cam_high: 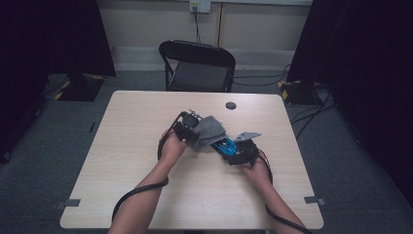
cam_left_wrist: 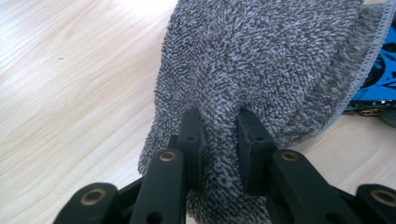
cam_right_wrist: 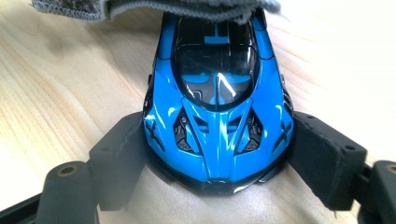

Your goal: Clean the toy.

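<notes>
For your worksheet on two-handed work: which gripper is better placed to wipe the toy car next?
Left. The left gripper is already shut on the grey cloth draped over the blue toy car, while the right gripper clamps the car's nose.

Pale wooden table point(cam_high: 146, 195); blue toy car point(cam_right_wrist: 217, 116) resting on it between the right jaws.

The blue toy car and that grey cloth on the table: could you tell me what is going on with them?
A person at a wooden table works with a gripper in each hand. The right gripper clamps the nose of a blue toy sports car between its jaws, holding it on the tabletop. The left gripper is shut on a grey terry cloth, which lies draped over the car's far end. It looks like the car is being wiped.
</notes>
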